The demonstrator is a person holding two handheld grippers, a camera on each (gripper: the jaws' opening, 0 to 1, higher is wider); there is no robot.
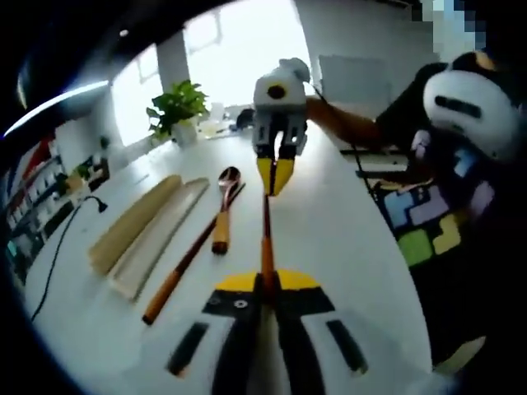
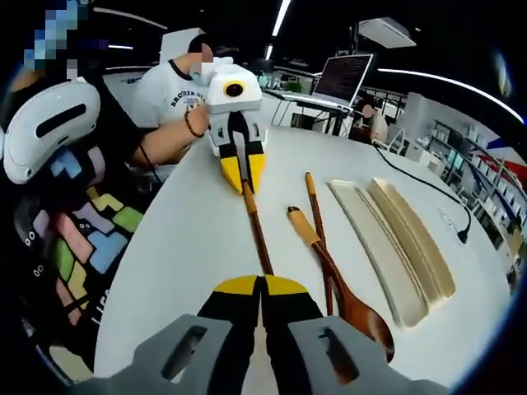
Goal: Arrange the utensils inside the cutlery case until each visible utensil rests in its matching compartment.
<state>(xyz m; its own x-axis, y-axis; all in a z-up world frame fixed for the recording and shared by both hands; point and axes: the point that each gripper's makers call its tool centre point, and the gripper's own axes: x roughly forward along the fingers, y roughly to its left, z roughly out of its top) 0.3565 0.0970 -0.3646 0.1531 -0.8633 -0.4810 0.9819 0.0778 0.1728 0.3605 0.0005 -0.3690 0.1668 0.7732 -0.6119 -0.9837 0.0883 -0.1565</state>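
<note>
A wood chopstick [image 1: 267, 230] with an orange grip end is held level above the white table [image 1: 346, 239], and each gripper is shut on one end. My left gripper [image 1: 265, 284] clamps the near end and the right gripper [image 1: 274, 174] faces it at the far end. In the right gripper view, my right gripper [image 2: 260, 286] pinches the same chopstick [image 2: 257, 230], and the left gripper [image 2: 244, 177] holds the other end. A wooden spoon [image 1: 222, 210] [image 2: 317, 243] and a second chopstick [image 1: 185, 263] [image 2: 317, 222] lie on the table. Beside them are the open cutlery case tray [image 1: 160, 239] [image 2: 379, 247] and its lid [image 1: 132, 222] [image 2: 420, 239].
A person in a patterned shirt [image 1: 428, 222] stands at the table edge. A black cable [image 1: 58, 239] [image 2: 428, 193] runs past the case. A potted plant [image 1: 177, 107] stands at the far end. A laptop [image 2: 344, 78] and a seated person [image 2: 177, 86] are behind.
</note>
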